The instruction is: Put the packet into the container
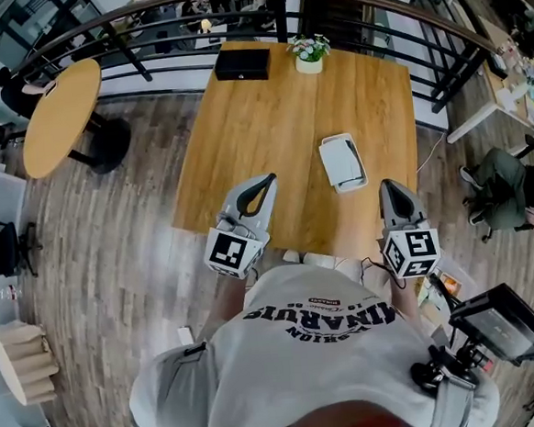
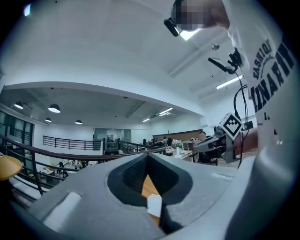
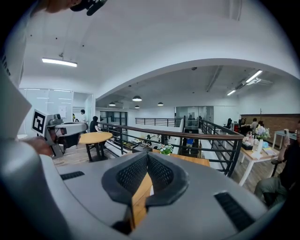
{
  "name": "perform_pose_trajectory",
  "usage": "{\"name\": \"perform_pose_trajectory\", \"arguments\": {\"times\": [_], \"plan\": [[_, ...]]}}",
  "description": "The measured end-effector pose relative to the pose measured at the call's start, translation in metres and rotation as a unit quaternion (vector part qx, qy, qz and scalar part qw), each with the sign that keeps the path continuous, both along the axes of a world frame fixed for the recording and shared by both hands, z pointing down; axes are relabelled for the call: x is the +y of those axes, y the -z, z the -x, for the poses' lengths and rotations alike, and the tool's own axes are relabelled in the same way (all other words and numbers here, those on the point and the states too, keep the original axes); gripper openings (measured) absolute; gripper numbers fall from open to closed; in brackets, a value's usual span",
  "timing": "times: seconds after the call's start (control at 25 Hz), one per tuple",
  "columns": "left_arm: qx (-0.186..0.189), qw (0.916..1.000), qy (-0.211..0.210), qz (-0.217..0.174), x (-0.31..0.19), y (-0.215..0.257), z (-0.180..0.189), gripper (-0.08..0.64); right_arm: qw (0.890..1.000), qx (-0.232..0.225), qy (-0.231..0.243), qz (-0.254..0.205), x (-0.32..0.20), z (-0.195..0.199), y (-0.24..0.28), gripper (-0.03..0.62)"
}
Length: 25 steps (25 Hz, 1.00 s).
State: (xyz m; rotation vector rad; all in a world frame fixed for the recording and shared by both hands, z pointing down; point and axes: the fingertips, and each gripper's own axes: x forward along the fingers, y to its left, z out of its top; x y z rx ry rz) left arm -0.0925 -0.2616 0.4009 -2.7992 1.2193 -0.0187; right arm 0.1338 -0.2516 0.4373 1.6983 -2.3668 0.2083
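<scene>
Beside curved railing [image 1: 159, 71], wooden table [image 1: 271, 143]

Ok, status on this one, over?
Left gripper shut, empty; right gripper shut, empty. Container on table, untouched; packet inside or not, can't tell. Nothing in the way.

The person wears a light grey T-shirt [image 1: 325, 360] printed with dark block lettering [image 1: 321, 316] and a small red label. The left gripper [image 1: 267, 178] and right gripper [image 1: 386, 186] are grey tapered shells with black mesh-textured pads [image 3: 133, 176]. Each carries a cube [image 1: 233, 250] of black-and-white square markers. A thin black cable [image 2: 234, 101] runs beside the shirt.
</scene>
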Motion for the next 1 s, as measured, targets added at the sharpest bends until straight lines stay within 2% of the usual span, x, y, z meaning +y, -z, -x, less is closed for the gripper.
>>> {"name": "perform_pose_trajectory", "arguments": {"times": [0.16, 0.56, 0.8, 0.92, 1.0], "plan": [[0.023, 0.9997, -0.008, 0.005, 0.002, 0.001, -0.002, 0.000, 1.000, 0.002, -0.005, 0.003, 0.006, 0.000, -0.001, 0.009], [0.039, 0.9988, -0.030, 0.007, 0.002, -0.003, -0.004, 0.000, 0.999, 0.005, -0.038, 0.017, 0.022, -0.004, -0.006, 0.008], [0.061, 0.9971, -0.043, 0.012, -0.011, -0.008, 0.017, 0.000, 0.998, 0.005, -0.057, 0.040, 0.023, 0.021, -0.017, 0.008], [0.058, 0.9969, -0.051, 0.016, -0.003, -0.017, 0.021, 0.000, 0.996, -0.011, -0.072, 0.047, 0.037, 0.026, -0.026, 0.008], [0.050, 0.9976, -0.047, 0.008, 0.020, -0.019, 0.027, 0.000, 0.997, -0.010, -0.067, 0.046, 0.057, 0.031, -0.031, 0.008]]}}
